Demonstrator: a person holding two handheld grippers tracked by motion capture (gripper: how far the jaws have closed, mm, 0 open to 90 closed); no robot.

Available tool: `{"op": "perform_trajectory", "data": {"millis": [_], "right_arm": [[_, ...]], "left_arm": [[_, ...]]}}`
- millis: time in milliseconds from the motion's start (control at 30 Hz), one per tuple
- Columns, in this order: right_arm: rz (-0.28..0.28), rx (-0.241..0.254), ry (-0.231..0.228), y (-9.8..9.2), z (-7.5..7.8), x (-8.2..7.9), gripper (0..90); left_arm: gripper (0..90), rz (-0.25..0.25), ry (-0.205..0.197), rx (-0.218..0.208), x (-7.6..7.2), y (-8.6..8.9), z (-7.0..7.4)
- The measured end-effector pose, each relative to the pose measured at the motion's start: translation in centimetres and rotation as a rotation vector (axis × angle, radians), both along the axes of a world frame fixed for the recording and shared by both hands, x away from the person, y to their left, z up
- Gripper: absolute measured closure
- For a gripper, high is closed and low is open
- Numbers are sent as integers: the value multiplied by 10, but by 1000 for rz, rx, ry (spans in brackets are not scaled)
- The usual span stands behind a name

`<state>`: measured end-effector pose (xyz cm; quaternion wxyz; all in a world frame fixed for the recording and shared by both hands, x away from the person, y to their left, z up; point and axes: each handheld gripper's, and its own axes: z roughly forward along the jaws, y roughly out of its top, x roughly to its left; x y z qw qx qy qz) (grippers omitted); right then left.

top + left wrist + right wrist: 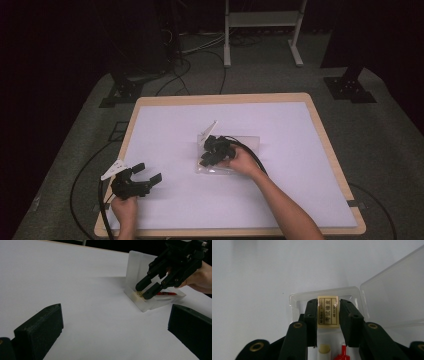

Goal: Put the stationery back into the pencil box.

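The right tongs (328,315) grip a cream eraser (328,312) by its sides, inside the clear plastic box (297,298) mid-counter. The left tongs (148,173) gape wide, holding nothing, well apart from the box.

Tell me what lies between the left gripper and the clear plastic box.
Nothing: in the high view, bare white table top separates the left gripper from the clear plastic box; the left gripper view agrees.

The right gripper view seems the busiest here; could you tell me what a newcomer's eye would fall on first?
The cream eraser with printed characters stands out, clamped between the right gripper's black fingers inside the open clear plastic case, near the middle of the white table. Its lid stands open beside it. The left gripper rests open near the table's front left edge.
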<state>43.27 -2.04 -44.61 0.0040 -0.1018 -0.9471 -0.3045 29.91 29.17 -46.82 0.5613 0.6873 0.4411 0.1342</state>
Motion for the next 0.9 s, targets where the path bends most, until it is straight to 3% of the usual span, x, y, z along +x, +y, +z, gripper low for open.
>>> {"op": "perform_trajectory", "data": {"millis": [500, 900], "right_arm": [[-2, 3, 13, -1, -2, 1, 670], [-4, 46, 0, -6, 11, -4, 634]], "left_arm": [[0, 3, 1, -1, 0, 0, 0], [0, 6, 2, -2, 0, 0, 0]]}}
